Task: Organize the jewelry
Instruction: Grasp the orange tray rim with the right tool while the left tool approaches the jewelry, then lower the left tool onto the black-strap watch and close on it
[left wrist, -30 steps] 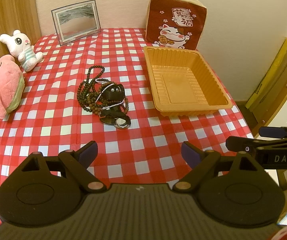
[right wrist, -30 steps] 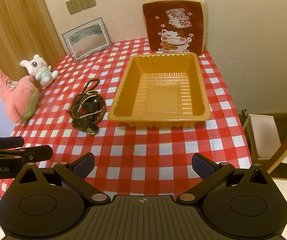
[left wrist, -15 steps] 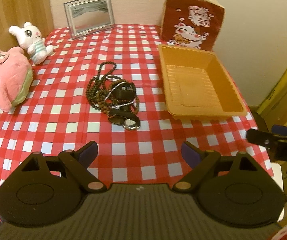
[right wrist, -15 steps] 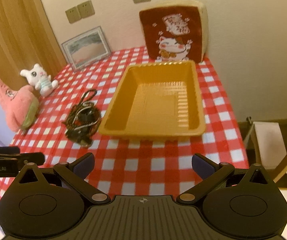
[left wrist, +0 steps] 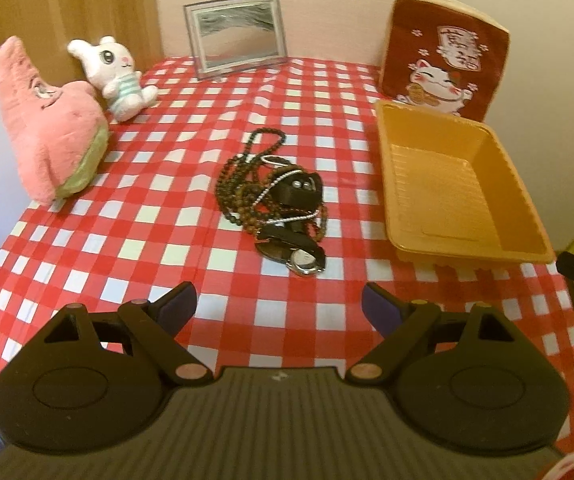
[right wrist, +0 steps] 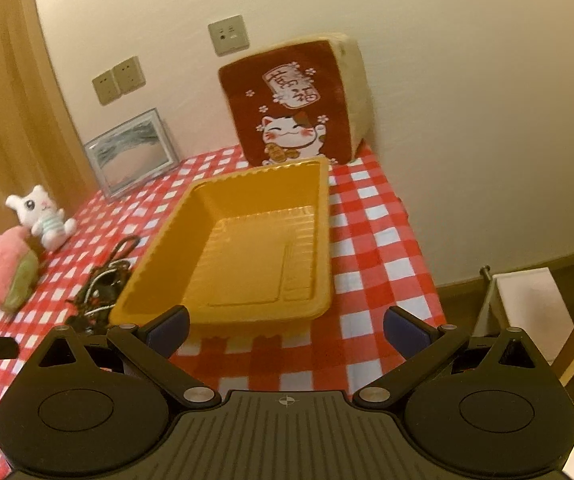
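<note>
A tangled pile of jewelry (left wrist: 275,200), dark bead necklaces, a thin silver chain, a black box and a wristwatch (left wrist: 305,259), lies mid-table on the red checked cloth. It also shows in the right wrist view (right wrist: 103,292). An empty orange tray (left wrist: 459,184) stands to its right, and also shows in the right wrist view (right wrist: 247,248). My left gripper (left wrist: 279,306) is open and empty, just short of the watch. My right gripper (right wrist: 285,326) is open and empty at the tray's near rim.
A pink plush (left wrist: 47,128) and a white bunny plush (left wrist: 115,76) sit at the left. A framed picture (left wrist: 237,34) and a lucky-cat cushion (left wrist: 445,56) stand against the back wall. The table's right edge drops off by a white box (right wrist: 527,312).
My left gripper has moved forward and left, bringing the jewelry pile closer and more centred. My right gripper has moved forward to the tray's near rim and tilted up. Both stay open.
</note>
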Tool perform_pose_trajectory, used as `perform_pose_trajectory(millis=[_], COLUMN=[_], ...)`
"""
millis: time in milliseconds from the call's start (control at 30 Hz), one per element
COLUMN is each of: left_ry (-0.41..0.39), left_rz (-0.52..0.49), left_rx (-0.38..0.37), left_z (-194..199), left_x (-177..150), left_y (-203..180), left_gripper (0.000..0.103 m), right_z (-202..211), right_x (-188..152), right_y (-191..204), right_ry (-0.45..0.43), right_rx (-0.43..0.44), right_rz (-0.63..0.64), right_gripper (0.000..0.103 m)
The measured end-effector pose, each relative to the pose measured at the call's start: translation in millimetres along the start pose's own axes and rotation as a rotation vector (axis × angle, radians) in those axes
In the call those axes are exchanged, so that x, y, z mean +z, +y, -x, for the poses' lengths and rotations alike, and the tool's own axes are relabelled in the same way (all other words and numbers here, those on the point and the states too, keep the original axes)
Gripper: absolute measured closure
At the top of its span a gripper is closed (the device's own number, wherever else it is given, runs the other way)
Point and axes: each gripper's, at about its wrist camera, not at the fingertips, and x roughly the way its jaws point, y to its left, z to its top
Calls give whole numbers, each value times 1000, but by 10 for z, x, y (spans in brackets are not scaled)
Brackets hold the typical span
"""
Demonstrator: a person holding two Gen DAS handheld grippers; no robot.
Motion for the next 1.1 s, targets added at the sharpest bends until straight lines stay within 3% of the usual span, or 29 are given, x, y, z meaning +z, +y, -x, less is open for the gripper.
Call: perform_pose_trajectory(millis=[233,400,633,1100], left_ry=[2,-5,13,60], left_rz=[-8,-35,-65,-108], left_rx=[33,14,-50,-92], left_z=[-121,-271,-576,-901], left_x=[41,143,317,389], left_y=[27,51,92,338], left_gripper=[17,18,19,22], right_z=[-253,-423,-673,-957], right_x=[-80,-107,-141,-195], right_y=[-65,-83,-104,17], right_ry=[-58,-102,-118,-157], right_rx=[-39,-98,-153,-214], right_rz=[-57,-125,-204,-244], right_gripper=[16,33,47,78])
